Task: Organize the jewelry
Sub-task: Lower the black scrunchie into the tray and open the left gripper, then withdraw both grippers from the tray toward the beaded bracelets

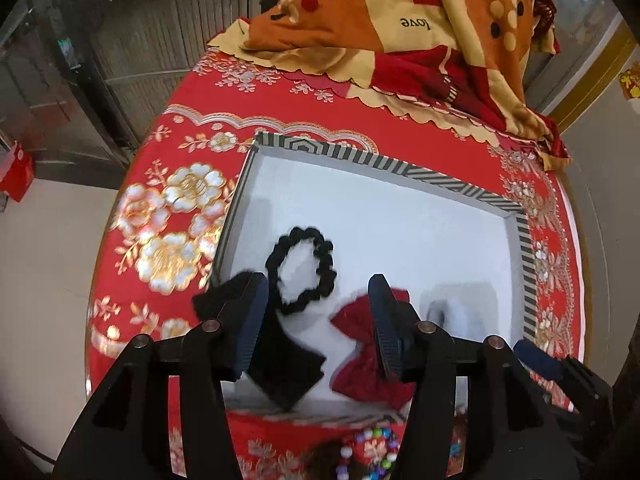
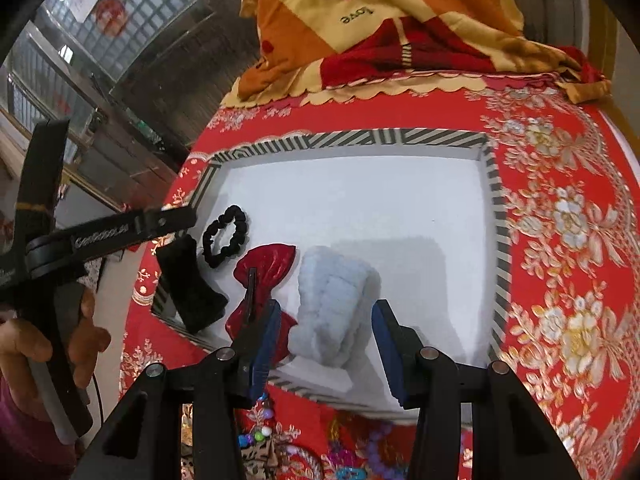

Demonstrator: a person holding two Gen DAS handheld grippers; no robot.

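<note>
You're in a home bedroom. A bed (image 2: 560,200) in a red floral cover fills the frame, with a folded blanket (image 2: 360,20) at the top. Glass-block wall (image 2: 152,4) sits upper left.

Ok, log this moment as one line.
box: holds black scrunchie, red bow, blue scrunchie | left gripper: open, empty | right gripper: open, empty

Black gripper frames, silver screws, blue ribbed fingers (image 2: 262,344); bare-skinned hand (image 2: 48,336).

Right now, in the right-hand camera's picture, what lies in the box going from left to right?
Black velvet bow → black scrunchie → red bow clip → pale blue fluffy headband.
</note>
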